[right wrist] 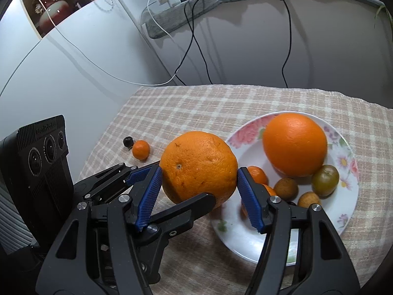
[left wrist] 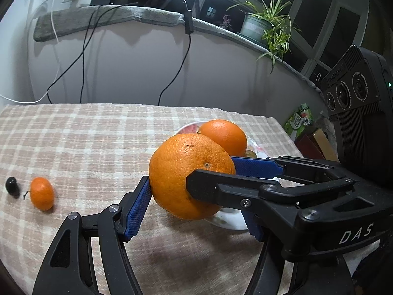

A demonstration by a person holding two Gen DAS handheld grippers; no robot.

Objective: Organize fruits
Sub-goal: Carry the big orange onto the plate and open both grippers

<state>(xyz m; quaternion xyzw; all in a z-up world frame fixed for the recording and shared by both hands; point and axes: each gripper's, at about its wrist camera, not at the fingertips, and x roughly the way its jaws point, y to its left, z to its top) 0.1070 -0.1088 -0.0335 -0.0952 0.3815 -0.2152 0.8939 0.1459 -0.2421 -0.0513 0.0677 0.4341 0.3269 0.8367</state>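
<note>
**A:** What are we holding?

**B:** We are holding one big orange with both claws at once. It is hanging just above the checked cloth, right beside the flowered plate.

**A:** How are the claws sitting on it?

**B:** The right claw is squeezing it, one blue pad pressing on each side. The left claw is pinching it too. We are seeing its blue pad pushing on one side, and the other finger is going behind the fruit, so both are clamped on the big orange.

**A:** What is lying on the plate?

**B:** A second orange is sitting there. Next to it we are seeing a greenish round fruit, two small brownish ones, and a little mandarin peeking from behind the right claw.

**A:** And out on the cloth?

**B:** A small mandarin is lying well apart from the plate, with a tiny dark fruit just beside it. Behind the table, cables are hanging down the white wall, and a green plant is standing on the ledge.
</note>
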